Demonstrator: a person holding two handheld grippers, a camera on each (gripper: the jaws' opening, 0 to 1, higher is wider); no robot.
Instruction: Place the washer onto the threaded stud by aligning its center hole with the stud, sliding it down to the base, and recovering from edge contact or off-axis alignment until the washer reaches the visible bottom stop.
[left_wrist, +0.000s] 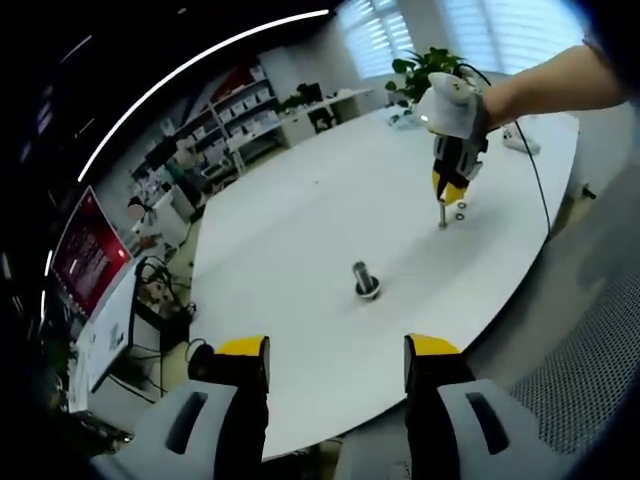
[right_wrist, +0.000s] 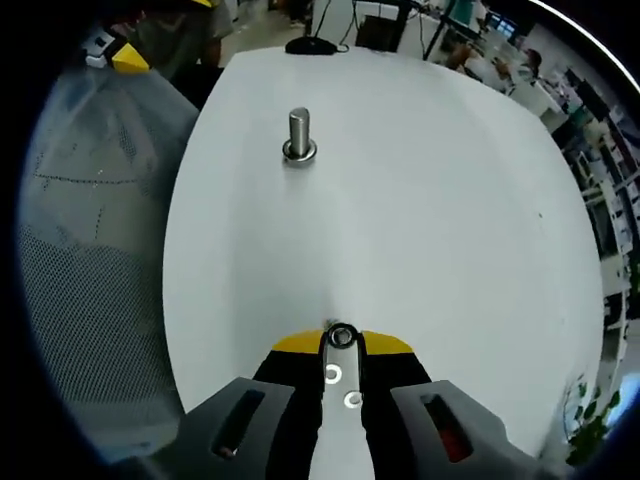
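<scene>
My right gripper (right_wrist: 341, 342) points down at the white table (right_wrist: 420, 200), jaws drawn close on a small ring-shaped washer (right_wrist: 341, 335) at their yellow tips. In the left gripper view the right gripper (left_wrist: 450, 190), held by a gloved hand, hovers right over a thin upright stud (left_wrist: 442, 215). Two loose washers (right_wrist: 333, 374) lie on the table in the slit between the jaws. A second, thicker stud (right_wrist: 299, 130) (left_wrist: 364, 277) stands apart with a washer (right_wrist: 299, 152) around its base. My left gripper (left_wrist: 338, 350) is open, with nothing between its jaws, near the table's edge.
A loose washer (left_wrist: 461, 210) lies beside the thin stud. A potted plant (left_wrist: 425, 70) and a cable (left_wrist: 535, 180) are at the far end of the table. Grey carpet (right_wrist: 90, 250) borders the table. Shelves (left_wrist: 235, 115) and desks line the room behind.
</scene>
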